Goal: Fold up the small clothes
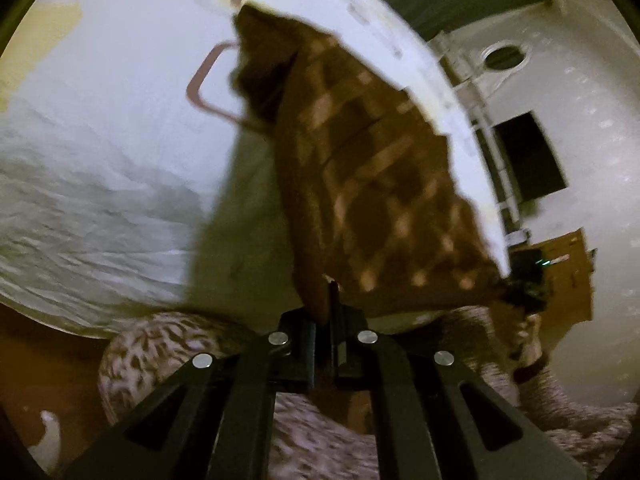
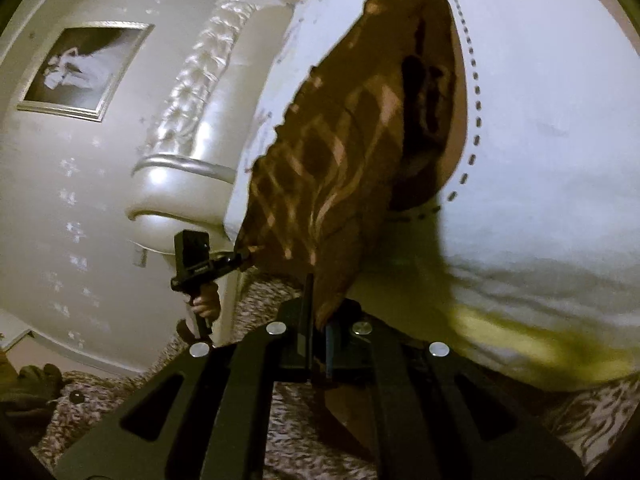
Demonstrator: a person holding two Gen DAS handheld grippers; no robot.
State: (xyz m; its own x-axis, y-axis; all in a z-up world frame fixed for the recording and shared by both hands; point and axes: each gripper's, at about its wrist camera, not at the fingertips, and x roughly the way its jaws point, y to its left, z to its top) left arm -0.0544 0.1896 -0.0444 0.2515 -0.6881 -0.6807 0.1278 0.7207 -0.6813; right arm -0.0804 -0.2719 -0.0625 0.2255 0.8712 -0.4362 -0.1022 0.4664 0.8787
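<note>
A small brown garment with a lighter plaid pattern (image 1: 372, 160) hangs stretched in the air above a white bed sheet (image 1: 100, 120). My left gripper (image 1: 330, 284) is shut on one corner of it. My right gripper (image 2: 316, 300) is shut on the other corner of the garment (image 2: 340, 152). The right gripper also shows in the left wrist view (image 1: 524, 284) at the far end of the cloth. The left gripper shows in the right wrist view (image 2: 236, 258), held by a hand. The garment's far end droops onto the sheet.
The bed's padded white headboard (image 2: 188, 128) stands beside the sheet (image 2: 540, 100). A framed picture (image 2: 80, 68) hangs on the wall. A patterned carpet (image 1: 152, 344) lies below the bed edge. A wooden cabinet (image 1: 568, 276) and a dark screen (image 1: 528, 156) stand at the right.
</note>
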